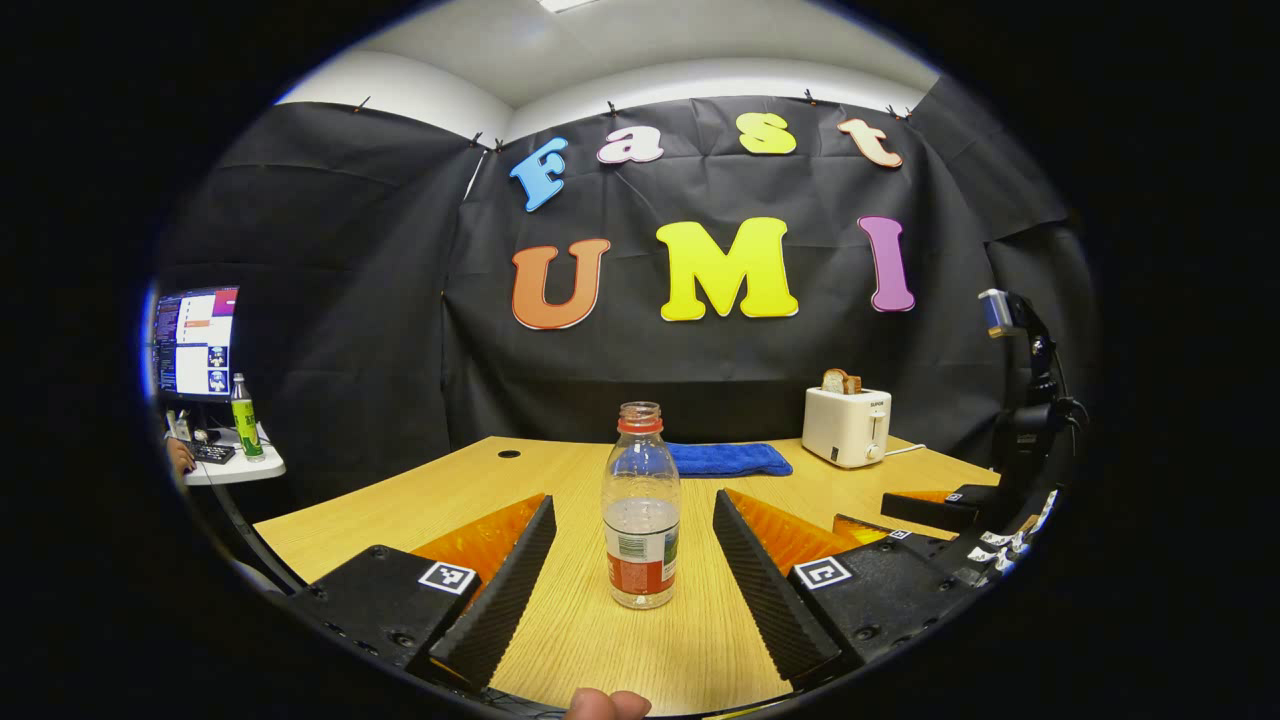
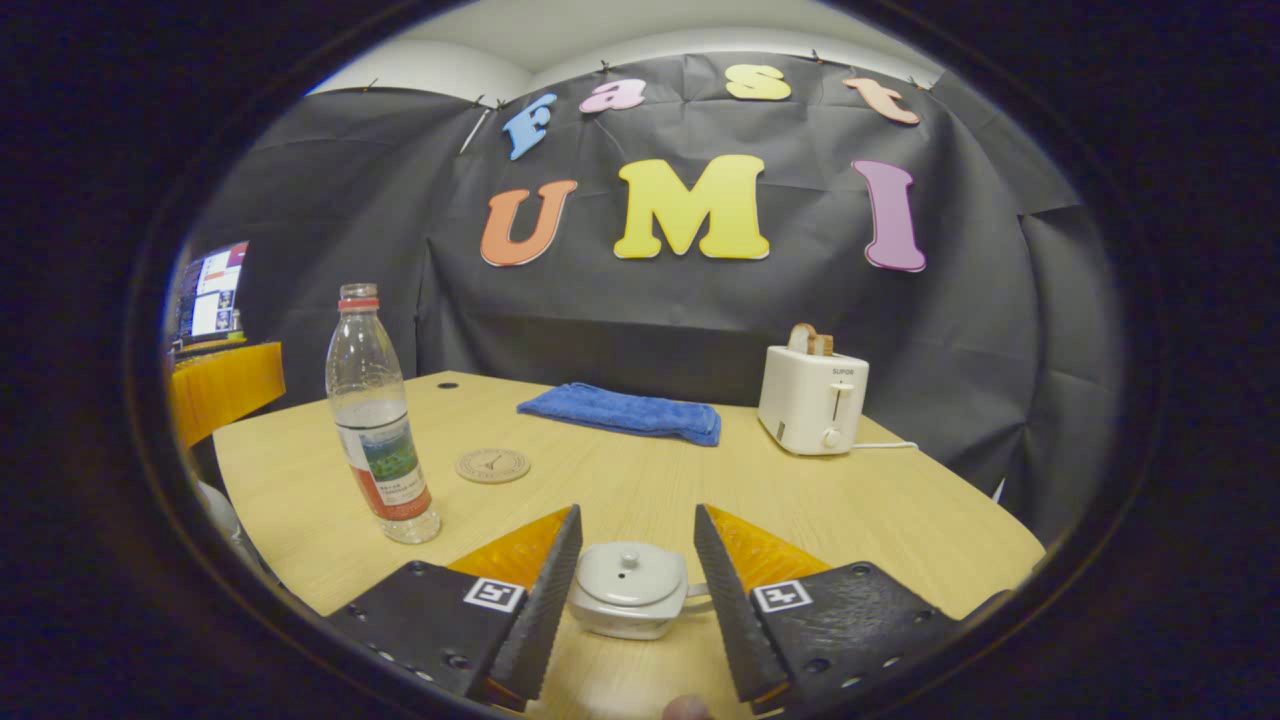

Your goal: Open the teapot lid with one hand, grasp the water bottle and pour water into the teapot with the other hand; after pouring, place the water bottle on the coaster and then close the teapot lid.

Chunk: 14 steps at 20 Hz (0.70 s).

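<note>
A clear uncapped water bottle with a red neck ring and a red-and-white label stands upright on the wooden table, about half full. My left gripper is open, its fingers on either side of the bottle without touching it. In the right gripper view the same bottle stands at the left, with a round coaster lying flat to its right. A small white teapot with its lid on sits between the fingers of my open right gripper. The right gripper also appears at the right of the left gripper view.
A folded blue towel lies at the back of the table. A white toaster with bread in it stands at the back right, its cord trailing right. A side desk with a monitor and a green bottle is at far left.
</note>
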Motion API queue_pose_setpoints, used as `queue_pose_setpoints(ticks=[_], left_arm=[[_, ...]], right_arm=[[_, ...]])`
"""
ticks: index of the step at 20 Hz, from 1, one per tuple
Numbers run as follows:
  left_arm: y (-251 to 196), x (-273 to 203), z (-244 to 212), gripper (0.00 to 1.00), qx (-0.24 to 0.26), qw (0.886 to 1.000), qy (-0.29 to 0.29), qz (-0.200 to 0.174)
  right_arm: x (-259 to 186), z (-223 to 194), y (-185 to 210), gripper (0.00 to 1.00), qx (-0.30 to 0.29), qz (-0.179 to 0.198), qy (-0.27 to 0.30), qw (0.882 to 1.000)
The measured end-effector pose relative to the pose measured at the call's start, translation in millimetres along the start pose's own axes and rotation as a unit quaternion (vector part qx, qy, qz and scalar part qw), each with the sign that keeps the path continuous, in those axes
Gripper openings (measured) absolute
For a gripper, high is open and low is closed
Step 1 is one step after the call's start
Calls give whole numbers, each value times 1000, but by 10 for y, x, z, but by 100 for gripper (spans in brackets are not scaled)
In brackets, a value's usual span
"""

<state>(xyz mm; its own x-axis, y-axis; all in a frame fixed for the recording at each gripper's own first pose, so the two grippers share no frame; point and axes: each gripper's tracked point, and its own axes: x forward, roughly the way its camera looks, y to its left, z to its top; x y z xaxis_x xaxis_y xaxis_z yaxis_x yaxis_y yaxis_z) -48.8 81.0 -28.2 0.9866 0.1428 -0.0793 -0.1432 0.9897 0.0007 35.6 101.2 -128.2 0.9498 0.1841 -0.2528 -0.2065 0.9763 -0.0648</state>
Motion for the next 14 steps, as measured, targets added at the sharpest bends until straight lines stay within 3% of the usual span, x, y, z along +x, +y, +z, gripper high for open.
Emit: queue_pose_setpoints(ticks=[2,3,4,5,6,7,9,14], left_arm=[[10,12,3,99,1,1000,1,1],[19,29,-7,99,0,1000,2,1],[50,30,-30,99,-1,1000,3,3],[70,46,-36,99,-3,1000,5,4],[76,36,-43,99,-4,1000,6,5],[78,36,-55,99,-5,1000,9,5],[81,34,-67,99,-8,1000,11,6],[1,76,-211,99,-13,999,31,-19]], right_arm=[[31,-34,-5,53,-5,-2,7,1000],[43,-48,-5,49,-6,-4,10,1000],[50,-38,-3,28,-5,-5,9,1000],[51,-40,-16,25,-7,-9,9,1000],[70,-52,-7,9,-7,-10,13,1000],[47,-63,12,17,-10,-3,14,1000],[66,-83,15,2,-13,-5,17,1000],[69,-43,13,0,-25,4,18,1000]])
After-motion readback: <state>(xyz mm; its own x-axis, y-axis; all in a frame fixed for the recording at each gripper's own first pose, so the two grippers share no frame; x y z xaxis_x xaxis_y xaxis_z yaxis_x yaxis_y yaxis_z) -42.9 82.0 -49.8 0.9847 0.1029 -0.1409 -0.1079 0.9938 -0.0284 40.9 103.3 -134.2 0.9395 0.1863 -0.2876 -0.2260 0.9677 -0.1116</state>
